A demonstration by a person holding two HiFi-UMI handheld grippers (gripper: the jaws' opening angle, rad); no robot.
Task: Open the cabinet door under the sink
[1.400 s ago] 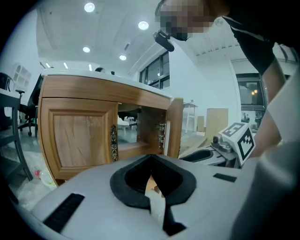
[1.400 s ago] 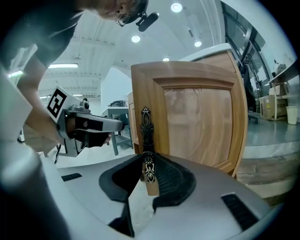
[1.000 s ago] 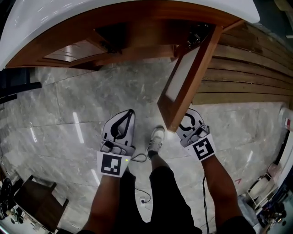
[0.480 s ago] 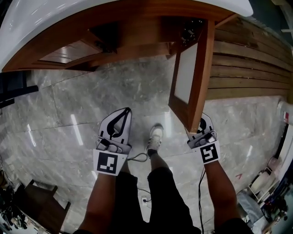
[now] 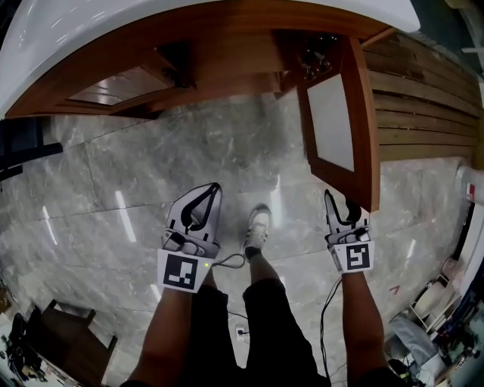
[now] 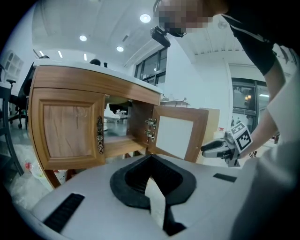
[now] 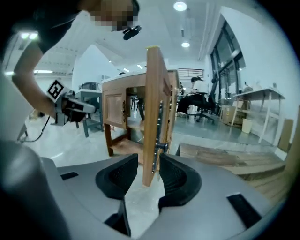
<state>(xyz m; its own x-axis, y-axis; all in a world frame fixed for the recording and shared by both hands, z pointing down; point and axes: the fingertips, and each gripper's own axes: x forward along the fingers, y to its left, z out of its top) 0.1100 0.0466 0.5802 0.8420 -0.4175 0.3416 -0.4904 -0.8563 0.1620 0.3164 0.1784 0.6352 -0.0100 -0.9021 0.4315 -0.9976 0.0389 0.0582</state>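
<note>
The wooden cabinet door point(image 5: 364, 113) with a white inner panel stands swung wide from the cabinet under the white sink counter point(image 5: 151, 23). My right gripper point(image 5: 340, 202) is at the door's free edge. In the right gripper view the door edge point(image 7: 152, 112) and its metal handle point(image 7: 161, 146) stand between the jaws, which have just been opening; a gap shows beside the left pad, so the right gripper point(image 7: 149, 160) is open. My left gripper point(image 5: 206, 190) hangs over the floor, shut on nothing, pointing at the open cabinet door point(image 6: 176, 136) from some way off.
The cabinet's left door point(image 5: 121, 85) stays closed. Wooden planks point(image 5: 423, 106) lie right of the open door. The person's shoe point(image 5: 257, 227) and a cable point(image 5: 227, 261) are on the marble floor between my grippers. Dark furniture point(image 5: 60, 332) stands at the lower left.
The door has swung further open toward the right. My right gripper went right with its edge, and its jaws have parted. The left gripper stayed put.
</note>
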